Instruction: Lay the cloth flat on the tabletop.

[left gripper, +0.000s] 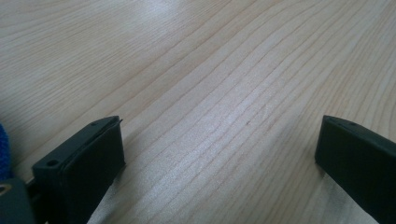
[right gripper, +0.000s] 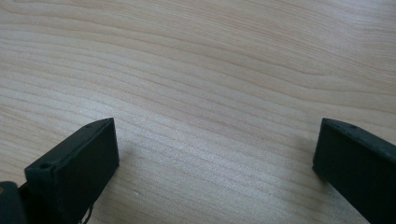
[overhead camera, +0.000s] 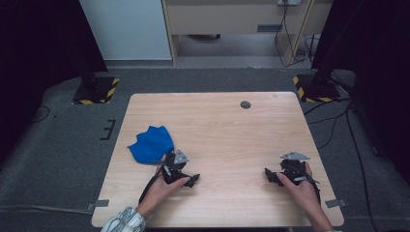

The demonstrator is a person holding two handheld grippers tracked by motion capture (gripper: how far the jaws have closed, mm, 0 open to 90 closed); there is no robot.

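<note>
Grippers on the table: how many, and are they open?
2. Left gripper sits near the table's front left, beside the blue cloth; right gripper near the front right. Both open, holding nothing.

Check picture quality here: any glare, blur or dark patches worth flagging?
High view: evenly lit table, room corners very dark, blue cloth clear. Left gripper view: pale sheen on the wood, near jaws soft. Right gripper view: mild sheen, grain sharp, jaws slightly soft.

My left gripper [overhead camera: 192, 180] and right gripper [overhead camera: 269, 175] rest low, jaws spread wide, pointing toward each other, well apart.
</note>
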